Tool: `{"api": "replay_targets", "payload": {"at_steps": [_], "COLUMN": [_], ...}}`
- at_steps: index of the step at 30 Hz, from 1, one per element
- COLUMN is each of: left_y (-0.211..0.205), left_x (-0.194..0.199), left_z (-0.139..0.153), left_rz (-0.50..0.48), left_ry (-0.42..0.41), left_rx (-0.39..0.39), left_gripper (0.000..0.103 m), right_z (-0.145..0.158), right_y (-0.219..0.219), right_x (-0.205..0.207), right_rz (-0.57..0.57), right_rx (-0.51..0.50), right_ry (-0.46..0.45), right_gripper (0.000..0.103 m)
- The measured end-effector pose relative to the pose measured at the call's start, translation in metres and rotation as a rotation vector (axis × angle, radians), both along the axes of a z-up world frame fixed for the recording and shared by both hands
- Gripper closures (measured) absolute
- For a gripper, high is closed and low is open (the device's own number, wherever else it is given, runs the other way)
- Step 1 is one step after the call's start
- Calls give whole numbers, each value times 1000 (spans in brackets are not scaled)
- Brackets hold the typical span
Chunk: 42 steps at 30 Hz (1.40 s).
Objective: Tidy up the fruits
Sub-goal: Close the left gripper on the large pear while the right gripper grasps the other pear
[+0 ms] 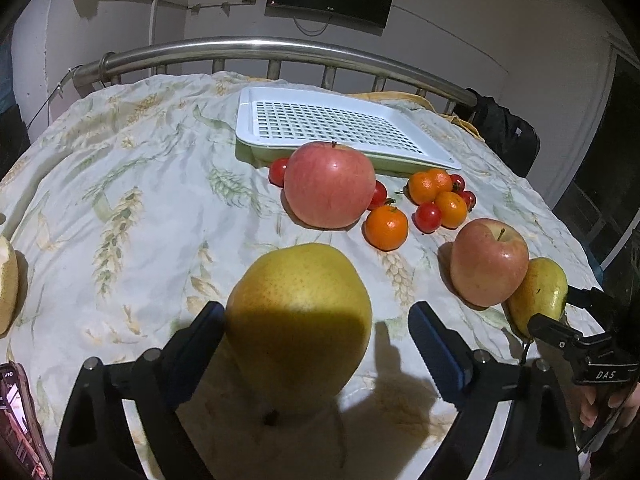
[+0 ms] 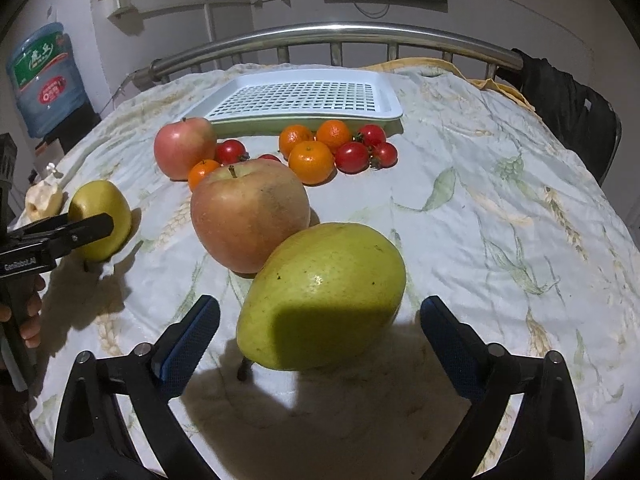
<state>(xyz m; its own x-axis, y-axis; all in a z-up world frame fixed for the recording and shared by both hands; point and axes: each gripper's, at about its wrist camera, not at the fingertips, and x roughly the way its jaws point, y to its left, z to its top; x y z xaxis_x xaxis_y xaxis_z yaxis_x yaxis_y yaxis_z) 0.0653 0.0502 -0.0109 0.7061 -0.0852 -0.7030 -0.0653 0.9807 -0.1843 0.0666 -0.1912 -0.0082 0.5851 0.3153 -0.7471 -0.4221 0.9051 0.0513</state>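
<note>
- We are finding the left gripper (image 1: 316, 340) straddling a yellow pear (image 1: 300, 320); its jaws are standing apart, the left pad close against the skin, the right pad clear of it, so nothing is grasped.
- We are finding the right gripper (image 2: 320, 332) likewise released, its blue pads apart on either side of a green pear (image 2: 324, 296), touching neither flank.
- The green pear is lying tilted and touching an apple (image 2: 248, 216); closing on it is risking a nudge that sets the apple rolling.
- The tray (image 2: 384, 110) is sitting bare at the far edge, with a second apple (image 2: 184, 148), oranges (image 2: 310, 160) and tomatoes (image 2: 352, 156) lying just before it.
- We are judging both pears round and smooth: an off-centre squeeze is likely to squirt them out, and the soft, rumpled cloth (image 2: 500, 200) is offering little steadying.
- Carrying both at once is risking a clash over the crowded fruit near the tray.
</note>
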Motion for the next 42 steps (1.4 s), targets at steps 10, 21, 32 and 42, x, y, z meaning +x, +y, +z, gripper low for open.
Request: {"api": "replay_targets", "payload": {"at_steps": [10, 21, 32, 42], "left_y": [2, -7, -35, -51], "left_x": [10, 0, -11, -17], "left_z": [-10, -6, 7, 18], "left_rz": [31, 1, -90, -130], "left_ry": [40, 51, 27, 3], "left_rx": [25, 20, -38, -47], "left_gripper": [30, 30, 30, 31], "right_z": [-8, -7, 12, 15], "right_y": [-2, -4, -2, -5], "right_x": [10, 2, -12, -16], "right_rz": [3, 9, 47, 60], "right_rx": [41, 60, 69, 84], "right_ry": [70, 55, -3, -2], "right_gripper": [25, 26, 29, 29]}}
